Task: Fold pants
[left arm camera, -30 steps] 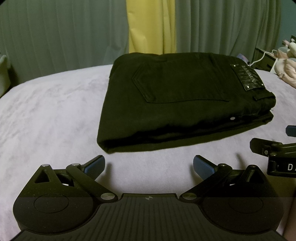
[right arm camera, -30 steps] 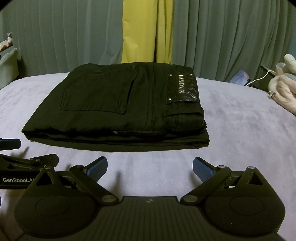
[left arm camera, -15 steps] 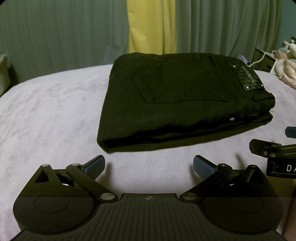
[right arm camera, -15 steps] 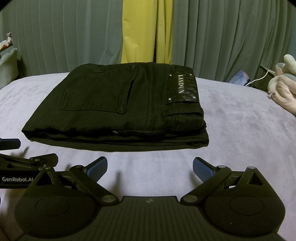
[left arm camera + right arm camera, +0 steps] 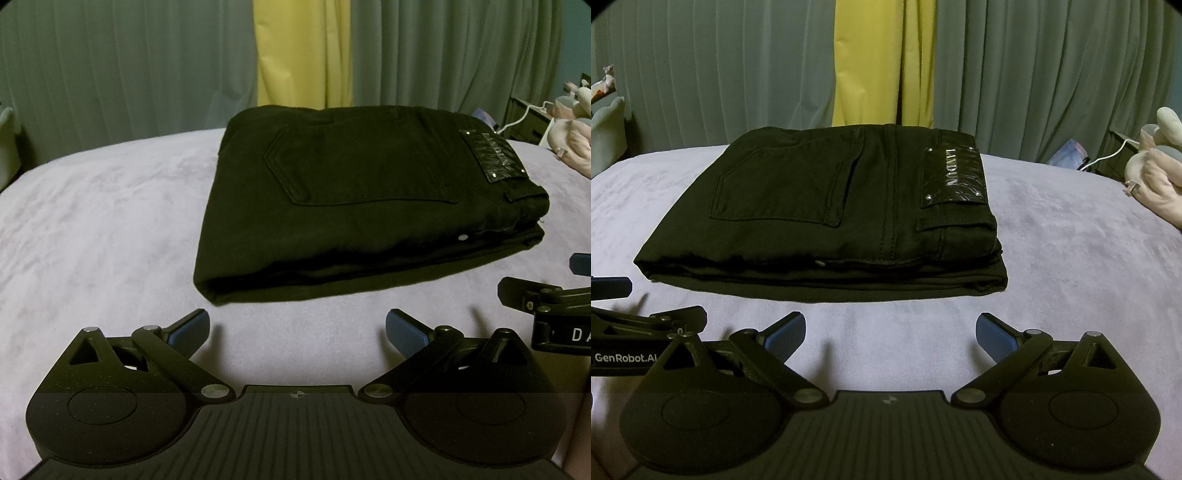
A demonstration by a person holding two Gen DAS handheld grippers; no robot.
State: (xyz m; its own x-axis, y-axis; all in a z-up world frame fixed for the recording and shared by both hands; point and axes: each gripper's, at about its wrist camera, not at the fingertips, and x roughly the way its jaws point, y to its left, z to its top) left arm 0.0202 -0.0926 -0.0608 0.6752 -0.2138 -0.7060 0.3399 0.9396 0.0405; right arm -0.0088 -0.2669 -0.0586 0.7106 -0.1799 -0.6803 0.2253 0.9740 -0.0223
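Observation:
Black pants [image 5: 362,206] lie folded in a neat rectangular stack on the lavender bed [image 5: 92,229], back pocket and leather label facing up. They also show in the right wrist view [image 5: 831,221]. My left gripper [image 5: 297,330] is open and empty, a short way in front of the stack's near left corner, not touching it. My right gripper [image 5: 890,334] is open and empty, in front of the stack's near edge. The right gripper's side shows at the right edge of the left wrist view [image 5: 554,310]; the left gripper's side shows at the left edge of the right wrist view [image 5: 635,332].
Grey-green curtains [image 5: 701,74] with a yellow panel [image 5: 868,62] hang behind the bed. Plush toys [image 5: 1156,173] and a white cable [image 5: 1108,153] sit at the far right. A pale cushion [image 5: 605,129] is at the far left.
Almost nothing has moved. Both grippers stay open in front of the folded pants, with only a very slight drift of the views.

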